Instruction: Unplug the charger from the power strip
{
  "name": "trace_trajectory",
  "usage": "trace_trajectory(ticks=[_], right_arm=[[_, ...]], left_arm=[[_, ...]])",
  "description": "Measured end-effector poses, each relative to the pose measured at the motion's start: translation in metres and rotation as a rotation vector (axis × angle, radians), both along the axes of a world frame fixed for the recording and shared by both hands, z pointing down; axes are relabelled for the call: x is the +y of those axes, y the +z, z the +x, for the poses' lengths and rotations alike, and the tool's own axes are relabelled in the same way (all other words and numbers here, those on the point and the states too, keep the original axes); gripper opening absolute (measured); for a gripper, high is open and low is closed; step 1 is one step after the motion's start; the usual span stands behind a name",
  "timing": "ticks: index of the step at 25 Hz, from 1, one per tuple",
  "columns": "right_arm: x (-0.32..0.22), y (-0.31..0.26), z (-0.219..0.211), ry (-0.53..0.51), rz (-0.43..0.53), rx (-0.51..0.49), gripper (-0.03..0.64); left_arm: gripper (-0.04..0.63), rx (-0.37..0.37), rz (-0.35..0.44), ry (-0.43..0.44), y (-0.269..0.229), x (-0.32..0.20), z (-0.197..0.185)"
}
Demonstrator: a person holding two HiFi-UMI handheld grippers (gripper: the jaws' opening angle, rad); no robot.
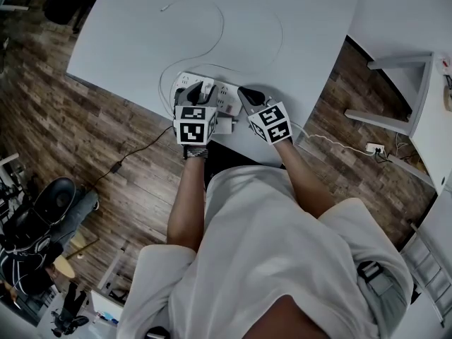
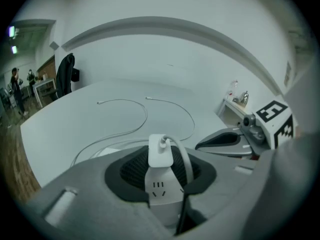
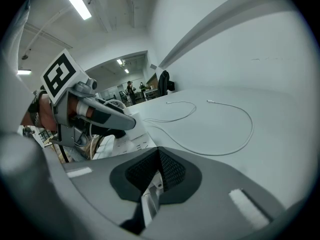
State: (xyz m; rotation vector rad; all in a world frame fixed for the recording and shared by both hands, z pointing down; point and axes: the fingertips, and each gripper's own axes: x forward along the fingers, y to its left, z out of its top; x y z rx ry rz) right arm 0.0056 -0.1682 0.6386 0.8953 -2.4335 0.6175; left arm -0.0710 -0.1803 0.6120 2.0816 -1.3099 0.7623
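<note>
charger clamped in the left jaws, on the power strip

the left gripper (image 1: 200,90) is seen closed on the charger (image 2: 160,151). the small white block is held upright between the two dark pads (image 2: 131,170), and a white cable (image 2: 182,159) arches out of its top. below it, a slice of the power strip (image 2: 158,188) is shown through the gap, with one socket marked on its face. the joint between block and strip is hidden, so how deep the prongs sit cannot be told.

the right gripper (image 1: 245,93) is shown with its jaws drawn together, the pads meeting at the tips. a thin white sliver is seen in the slit behind them. whether it is pinched or merely lies beneath cannot be told. in the head view its tips are placed at the right end of the strip, just beside the left gripper. much of the strip is covered by the two grippers and their marker cubes (image 1: 194,124).

the strip is set near the front edge of the grey table (image 1: 296,27), across which the cable is laid in loose loops. a dark cord (image 1: 134,150) is trailed over the wooden floor (image 1: 42,111) at the left.
</note>
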Motion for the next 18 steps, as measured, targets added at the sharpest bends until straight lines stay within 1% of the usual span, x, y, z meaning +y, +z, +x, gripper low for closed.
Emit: trace_trajectory(ticks=[1,3,6,8,11,13,15,18], right_arm=[[0.0004,0.0003,0.0002,-0.002,0.001,0.001,0.0],[0.0008,0.0006,-0.0003,-0.003,0.002,0.001,0.0],[0.0002,0.0001,-0.0004,-0.003,0.002,0.0,0.0],[-0.0002,0.0,-0.0007,-0.002,0.003,0.004,0.0],[-0.0002,0.0006,-0.0017,-0.004,0.003,0.008,0.0],[-0.0007,0.0008,-0.0011,-0.006,0.003,0.011,0.0],[-0.0011,0.0009,-0.0011,-0.009,0.003,0.011,0.0],[-0.0001,0.0013,-0.0004,-0.01,0.003,0.011,0.0]], left_arm=[[0.14,0.024,-0.005,-0.012,0.0001,0.0004,-0.0005],[0.14,0.046,-0.008,-0.027,-0.0001,0.001,-0.0018],[0.14,0.047,-0.008,-0.031,-0.0006,0.0003,-0.002],[0.14,0.012,-0.004,-0.015,-0.0002,0.0,-0.0019],[0.14,-0.085,0.008,0.038,-0.0005,-0.0005,-0.0001],[0.14,-0.134,0.017,0.073,-0.0012,-0.0016,0.0046],[0.14,-0.147,0.02,0.078,-0.0011,-0.0018,0.0064],[0.14,-0.111,0.009,0.046,-0.0013,0.0,0.0038]])
